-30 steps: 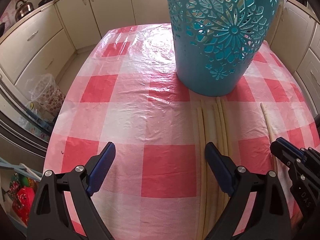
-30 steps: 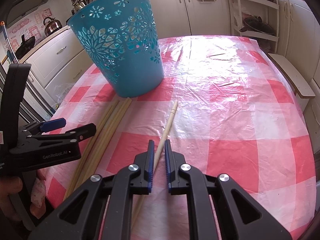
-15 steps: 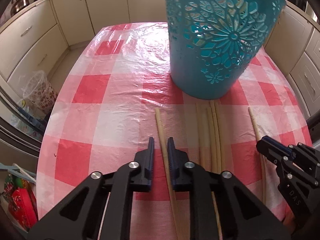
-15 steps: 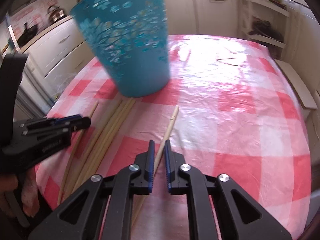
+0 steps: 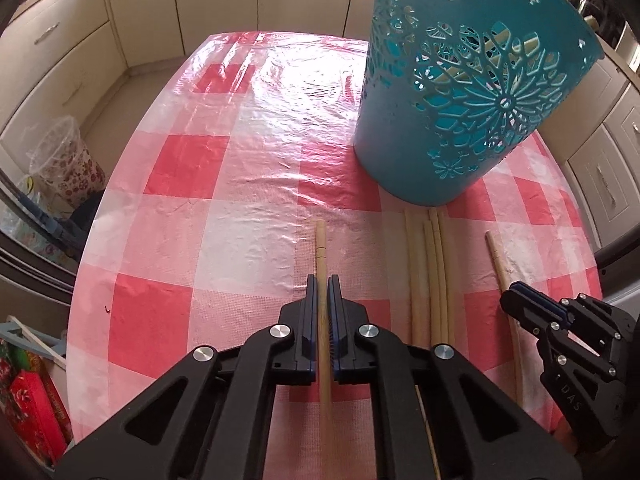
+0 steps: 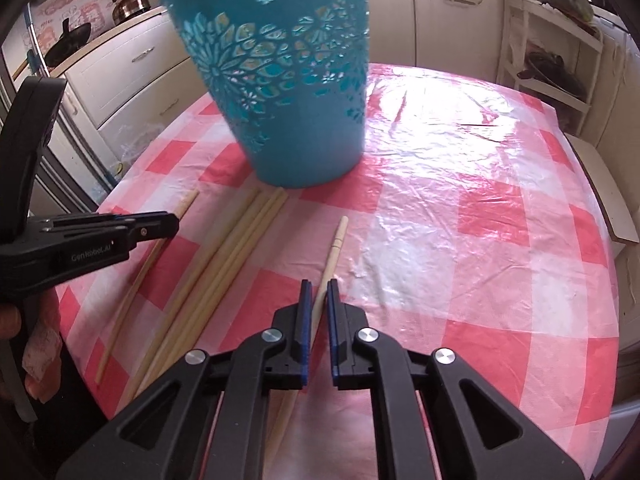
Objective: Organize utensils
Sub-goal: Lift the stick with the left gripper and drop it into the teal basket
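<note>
My left gripper (image 5: 323, 286) is shut on a long wooden chopstick (image 5: 321, 248) and holds it over the checked tablecloth. My right gripper (image 6: 317, 290) is shut on another wooden chopstick (image 6: 335, 248). Both held sticks point toward the teal cut-out basket (image 5: 460, 92), which stands on the table and also shows in the right wrist view (image 6: 288, 92). A bundle of several pale chopsticks (image 5: 430, 276) lies on the cloth between the grippers; it also shows in the right wrist view (image 6: 224, 264). Some sticks show inside the basket through its holes.
The red-and-white tablecloth (image 5: 248, 168) covers an oval table. A bin with a plastic bag (image 5: 66, 164) stands on the floor at the left. Kitchen cabinets (image 6: 132, 76) ring the table. A shelf rack (image 6: 552, 40) stands at the back right.
My left gripper was open a second ago; it has shut on a chopstick and lifted it away from the bundle. Both grippers have moved closer to the basket.
</note>
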The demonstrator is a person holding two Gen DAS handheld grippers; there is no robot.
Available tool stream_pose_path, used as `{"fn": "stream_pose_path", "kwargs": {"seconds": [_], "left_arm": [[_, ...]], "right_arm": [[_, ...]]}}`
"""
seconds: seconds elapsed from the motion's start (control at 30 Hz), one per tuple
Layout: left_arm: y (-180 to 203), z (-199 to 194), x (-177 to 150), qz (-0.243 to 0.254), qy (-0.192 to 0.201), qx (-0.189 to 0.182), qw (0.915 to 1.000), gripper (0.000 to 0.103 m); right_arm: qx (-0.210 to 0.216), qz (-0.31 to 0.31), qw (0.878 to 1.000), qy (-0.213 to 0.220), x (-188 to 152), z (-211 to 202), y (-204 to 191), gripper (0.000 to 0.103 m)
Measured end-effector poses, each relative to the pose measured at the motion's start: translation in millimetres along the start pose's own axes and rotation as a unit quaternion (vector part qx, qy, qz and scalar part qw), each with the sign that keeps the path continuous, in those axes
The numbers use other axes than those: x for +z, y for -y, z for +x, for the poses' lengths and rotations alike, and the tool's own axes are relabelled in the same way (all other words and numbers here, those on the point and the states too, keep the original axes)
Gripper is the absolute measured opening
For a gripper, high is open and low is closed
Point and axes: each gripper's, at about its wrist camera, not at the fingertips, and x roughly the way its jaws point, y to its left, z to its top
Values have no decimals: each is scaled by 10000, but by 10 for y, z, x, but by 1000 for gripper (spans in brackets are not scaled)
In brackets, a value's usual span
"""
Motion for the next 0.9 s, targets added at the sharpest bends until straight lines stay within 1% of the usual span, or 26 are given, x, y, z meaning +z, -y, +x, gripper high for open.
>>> {"fn": "stream_pose_path", "kwargs": {"seconds": [0.1, 0.23, 0.3, 0.4, 0.43, 0.5, 0.57, 0.7, 0.9], "left_arm": [[-80, -137, -28, -99, 231, -113, 9996, 5], [-170, -512, -57, -282, 791, -414, 9956, 5], [-188, -758, -54, -322, 1134, -530, 9916, 5], [-173, -1197, 23, -330, 1760, -699, 9814, 5], [-163, -1366, 66, -326, 2009, -764, 9761, 5], [-153, -1575, 168, -337, 2336, -891, 9677, 5], [-119, -1802, 276, -353, 2688, -1000, 9573, 5], [-4, -2043, 543, -321, 3176, -1121, 9410, 5], [261, -2124, 940, -313, 3677, -1121, 9226, 5]], "right_arm": [[65, 47, 10000, 20, -41, -26, 37, 8], [161, 187, 9995, 178, -110, -75, 106, 7], [149, 186, 9994, 257, -134, -82, 101, 7], [139, 187, 9993, 275, -138, -85, 106, 7], [143, 197, 9993, 285, -141, -85, 108, 7], [141, 201, 9993, 295, -150, -88, 114, 7], [160, 223, 9992, 303, -164, -94, 121, 7], [235, 309, 9988, 313, -162, -100, 166, 8], [422, 466, 9975, 319, -165, -105, 248, 7]]}}
